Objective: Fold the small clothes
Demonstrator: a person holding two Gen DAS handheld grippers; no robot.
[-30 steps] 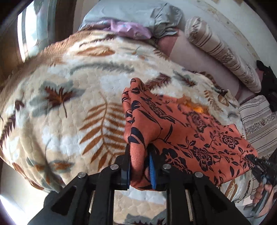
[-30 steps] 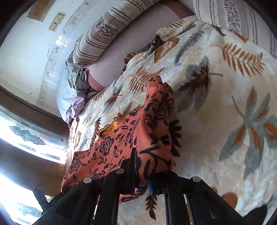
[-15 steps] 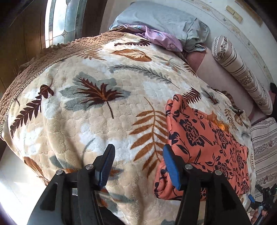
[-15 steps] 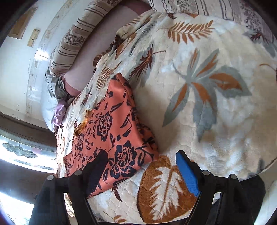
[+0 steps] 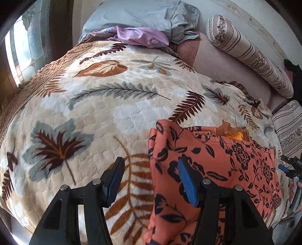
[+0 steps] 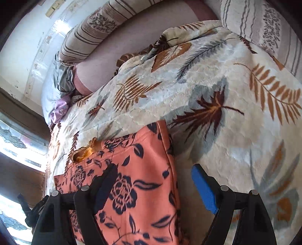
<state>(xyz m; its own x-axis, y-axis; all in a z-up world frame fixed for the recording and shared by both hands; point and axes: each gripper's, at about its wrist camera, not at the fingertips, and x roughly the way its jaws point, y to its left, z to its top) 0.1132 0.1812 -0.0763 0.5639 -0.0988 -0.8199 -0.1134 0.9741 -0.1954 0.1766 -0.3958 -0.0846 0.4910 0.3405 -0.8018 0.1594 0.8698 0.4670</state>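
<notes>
Left gripper (image 5: 151, 181) spread wide, empty, straddling the left edge of the orange floral garment (image 5: 213, 169) on the leaf-print blanket (image 5: 85, 113). Right gripper (image 6: 154, 184) likewise gaping over the opposite edge. Best pinching both layers squarely, then folding evenly.

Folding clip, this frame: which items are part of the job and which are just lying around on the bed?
Part of the job:
- orange floral-print cloth garment, lying flat on the blanket
- left gripper, open
- right gripper, open

Just lying about:
- cream leaf-pattern plush blanket
- striped bolster pillow
- grey crumpled sheet
- lilac flowered cloth
</notes>
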